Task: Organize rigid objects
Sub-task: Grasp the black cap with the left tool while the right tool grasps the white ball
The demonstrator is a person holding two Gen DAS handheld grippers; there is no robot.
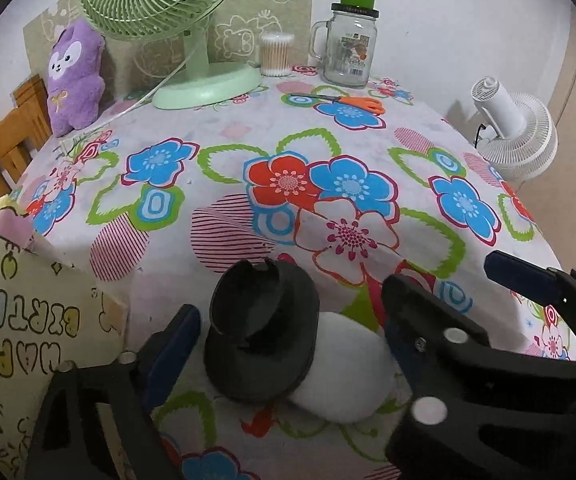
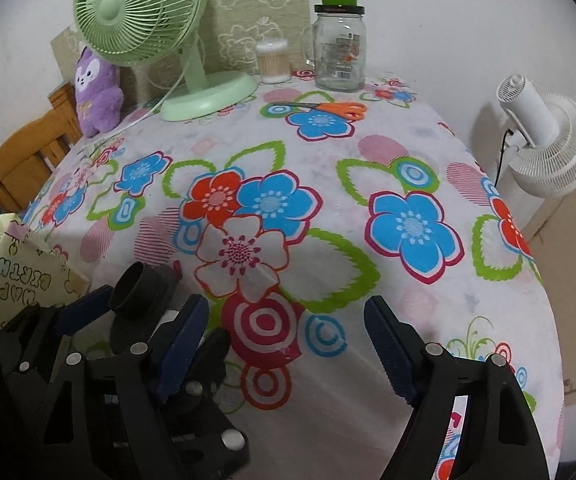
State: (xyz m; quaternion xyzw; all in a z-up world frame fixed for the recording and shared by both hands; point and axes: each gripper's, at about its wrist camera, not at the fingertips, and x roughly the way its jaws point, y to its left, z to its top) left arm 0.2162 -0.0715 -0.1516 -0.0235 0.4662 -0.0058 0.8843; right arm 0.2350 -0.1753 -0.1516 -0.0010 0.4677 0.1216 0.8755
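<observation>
A black round holder with a cup-like socket (image 1: pixel 260 332) rests on a white pad (image 1: pixel 340 364) on the floral tablecloth (image 1: pixel 248 152), right between the open fingers of my left gripper (image 1: pixel 288 332); neither finger visibly touches it. It also shows in the right wrist view (image 2: pixel 140 304), with the left gripper (image 2: pixel 144 320) around it. My right gripper (image 2: pixel 288 328) is open and empty over the cloth. Its blue-tipped finger (image 1: pixel 520 276) appears at the right of the left wrist view. At the back lie orange-handled scissors (image 1: pixel 352 103) and a glass jar with a green cap (image 1: pixel 348 40).
A green desk fan (image 1: pixel 168 20), a cotton-swab box (image 1: pixel 275 54) and a purple plush toy (image 1: pixel 73 76) stand at the back. A birthday paper bag (image 1: pixel 24 320) hangs at the table's left edge. A wooden chair (image 1: pixel 4 148) and a white floor fan (image 1: pixel 516 136) flank the table.
</observation>
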